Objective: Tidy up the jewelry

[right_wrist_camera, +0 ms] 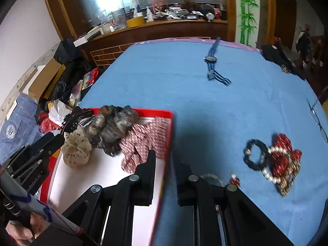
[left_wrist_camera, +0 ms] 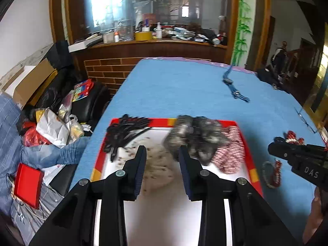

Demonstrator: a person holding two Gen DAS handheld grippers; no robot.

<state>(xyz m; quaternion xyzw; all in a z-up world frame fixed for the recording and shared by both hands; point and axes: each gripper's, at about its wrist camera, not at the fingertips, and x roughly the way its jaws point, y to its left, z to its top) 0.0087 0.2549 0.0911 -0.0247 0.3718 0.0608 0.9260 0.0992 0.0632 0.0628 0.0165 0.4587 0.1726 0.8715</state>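
Note:
A red-rimmed white tray [left_wrist_camera: 245, 143] [right_wrist_camera: 168, 127] lies on the blue cloth and holds black hair ties [left_wrist_camera: 125, 131], a cream scrunchie [right_wrist_camera: 76, 149], grey scrunchies [left_wrist_camera: 196, 137] [right_wrist_camera: 114, 127] and a red-checked scrunchie [left_wrist_camera: 230, 153] [right_wrist_camera: 143, 141]. My left gripper [left_wrist_camera: 162, 155] is open and empty above the tray's near half. My right gripper [right_wrist_camera: 163, 164] is open and straddles the tray's right rim. A pile of red, pearl and black bracelets [right_wrist_camera: 274, 160] [left_wrist_camera: 291, 137] lies on the cloth to the right. A bead bracelet [left_wrist_camera: 272, 174] lies beside the tray.
A blue strap watch [left_wrist_camera: 233, 86] [right_wrist_camera: 213, 65] lies far on the blue cloth [left_wrist_camera: 174, 88]. Eyeglasses [right_wrist_camera: 317, 119] sit at the right edge. Bags, boxes and a dark sofa [left_wrist_camera: 86, 102] crowd the left side. A cluttered wooden counter [left_wrist_camera: 155, 41] stands behind.

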